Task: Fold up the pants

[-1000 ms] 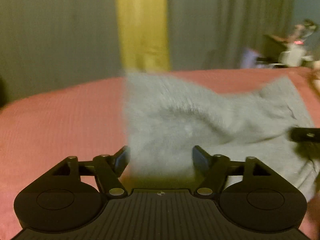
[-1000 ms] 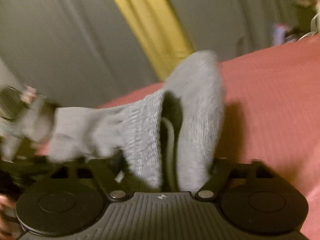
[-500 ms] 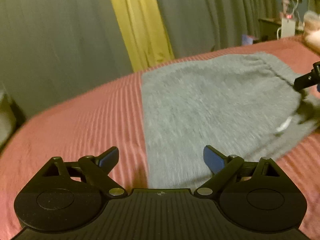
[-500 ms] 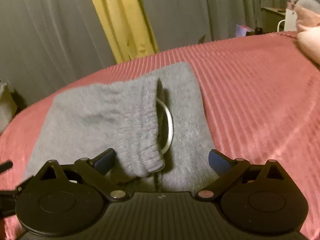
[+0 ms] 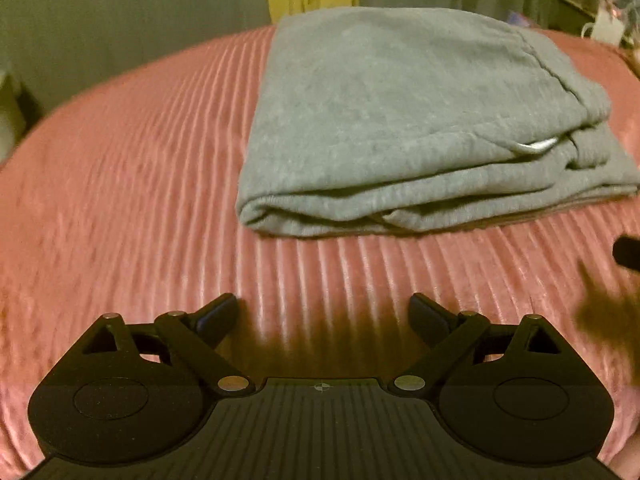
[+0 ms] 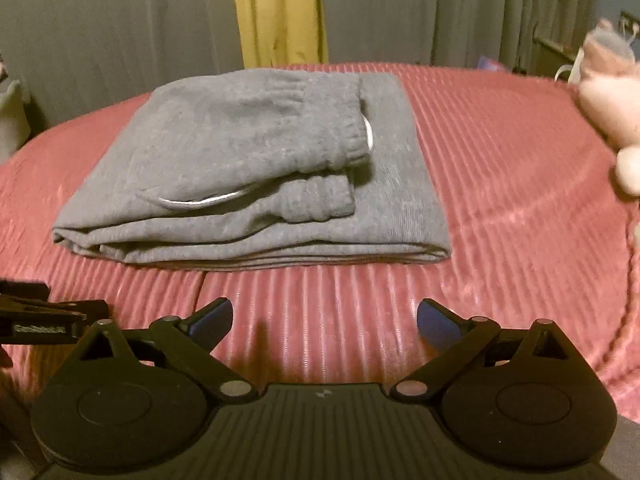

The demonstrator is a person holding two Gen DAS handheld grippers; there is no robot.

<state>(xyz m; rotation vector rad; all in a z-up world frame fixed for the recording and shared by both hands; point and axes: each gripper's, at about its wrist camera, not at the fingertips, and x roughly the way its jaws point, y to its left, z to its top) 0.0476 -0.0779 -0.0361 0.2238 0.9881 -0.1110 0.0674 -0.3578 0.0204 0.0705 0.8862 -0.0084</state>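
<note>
Grey curtains (image 6: 120,32) hung behind the red ribbed bedspread (image 6: 500,184). Grey pants (image 6: 248,168) lay folded mid-bed, white drawstring (image 6: 200,201) showing. Left gripper (image 5: 323,314) and right gripper (image 6: 325,318) stood spread, empty. No legible writing.

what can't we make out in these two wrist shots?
- Pants: inner layers and legs, hidden by the top fold in both views.
- Drawstring: mostly tucked under the waistband, right wrist view.
- Pink object: blurred, cut by the right edge, right wrist view.
- Nightstand clutter: too small and blurred, left wrist view.
- Right hand-held gripper: only a dark sliver at the edge, left wrist view.
</note>
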